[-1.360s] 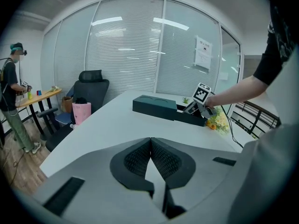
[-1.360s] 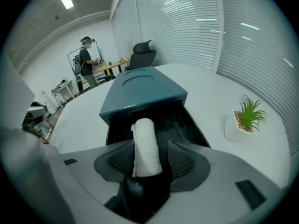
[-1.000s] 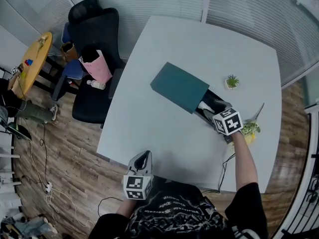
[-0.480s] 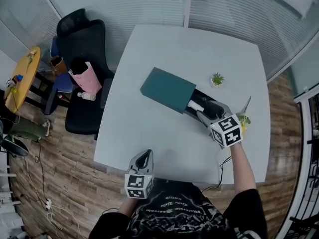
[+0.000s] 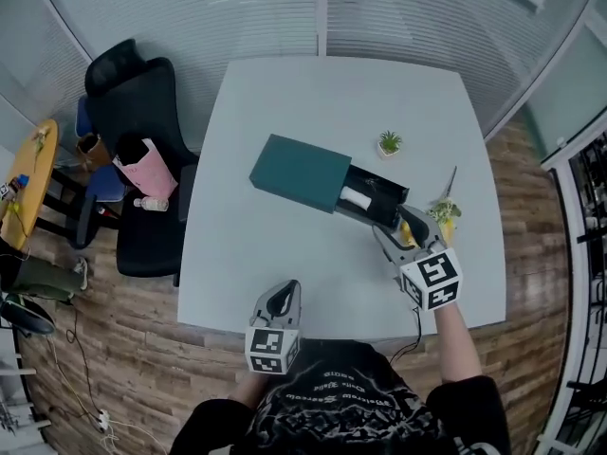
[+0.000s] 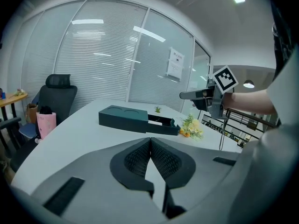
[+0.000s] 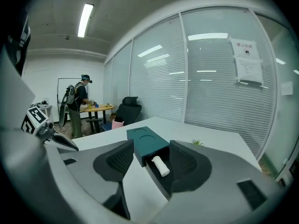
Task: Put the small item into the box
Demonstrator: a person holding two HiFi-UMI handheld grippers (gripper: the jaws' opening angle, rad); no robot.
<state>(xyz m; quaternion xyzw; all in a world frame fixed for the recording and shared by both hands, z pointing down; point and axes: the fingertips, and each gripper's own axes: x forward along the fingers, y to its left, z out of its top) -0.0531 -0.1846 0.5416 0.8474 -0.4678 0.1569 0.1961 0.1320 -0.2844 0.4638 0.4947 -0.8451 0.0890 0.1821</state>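
Observation:
A teal box point(image 5: 296, 172) lies mid-table with its black drawer point(image 5: 377, 205) pulled out to the right. The small item, a white roll point(image 5: 356, 197), rests inside the drawer. My right gripper point(image 5: 400, 230) hovers just off the drawer's end, open and empty. In the right gripper view the roll point(image 7: 160, 165) and teal box point(image 7: 145, 143) show between the spread jaws of that gripper point(image 7: 149, 164). My left gripper point(image 5: 280, 303) is shut at the table's near edge, holding nothing. The left gripper view has the box point(image 6: 124, 119) far ahead of the closed left gripper point(image 6: 150, 155).
A tiny potted plant point(image 5: 389, 143) stands behind the drawer. A yellow flower sprig point(image 5: 442, 210) lies right of the right gripper. A black chair point(image 5: 133, 112) with a pink bag point(image 5: 147, 164) is left of the table. A person point(image 7: 81, 101) stands at a far table.
My right gripper has drawn back from the drawer toward the table's near right, leaving the white roll inside. The left gripper has stayed shut in place.

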